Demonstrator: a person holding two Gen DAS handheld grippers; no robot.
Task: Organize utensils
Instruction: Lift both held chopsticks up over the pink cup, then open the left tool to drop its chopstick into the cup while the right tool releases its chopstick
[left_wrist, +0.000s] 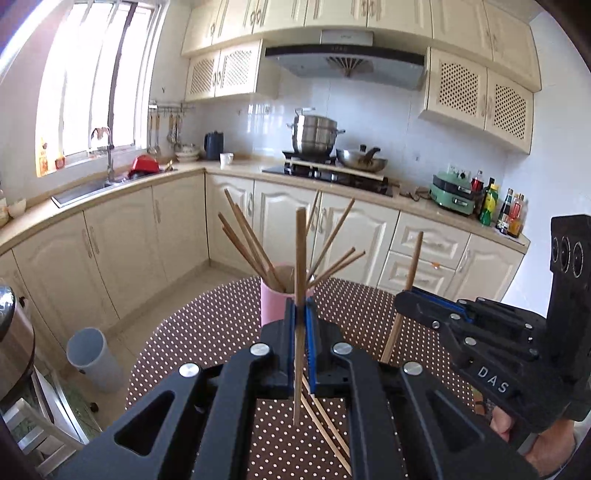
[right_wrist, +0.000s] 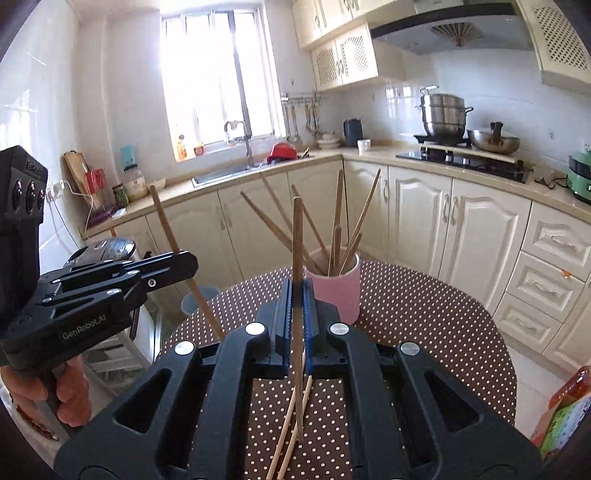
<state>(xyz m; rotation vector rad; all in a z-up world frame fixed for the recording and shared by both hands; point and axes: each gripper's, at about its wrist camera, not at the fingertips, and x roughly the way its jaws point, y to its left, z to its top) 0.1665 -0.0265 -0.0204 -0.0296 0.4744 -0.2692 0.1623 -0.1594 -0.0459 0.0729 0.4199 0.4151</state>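
Note:
A pink cup (left_wrist: 274, 306) (right_wrist: 340, 291) stands on the polka-dot table (left_wrist: 221, 325) (right_wrist: 424, 317) and holds several wooden chopsticks fanned out. My left gripper (left_wrist: 301, 306) is shut on one upright chopstick (left_wrist: 300, 258), just in front of the cup. My right gripper (right_wrist: 297, 291) is shut on another upright chopstick (right_wrist: 297, 240), left of the cup. Each gripper shows in the other's view: the right one (left_wrist: 402, 301) with its stick (left_wrist: 413, 258), the left one (right_wrist: 192, 264) with its stick (right_wrist: 162, 218). Two loose chopsticks (left_wrist: 325, 421) (right_wrist: 291, 424) lie on the table under the grippers.
Kitchen cabinets and counter run behind the table, with a sink (left_wrist: 81, 190), a stove with pots (left_wrist: 317, 144) and bottles (left_wrist: 506, 210). A grey bin (left_wrist: 94, 358) stands on the floor at left. A colourful box (right_wrist: 565, 413) sits at the table's right edge.

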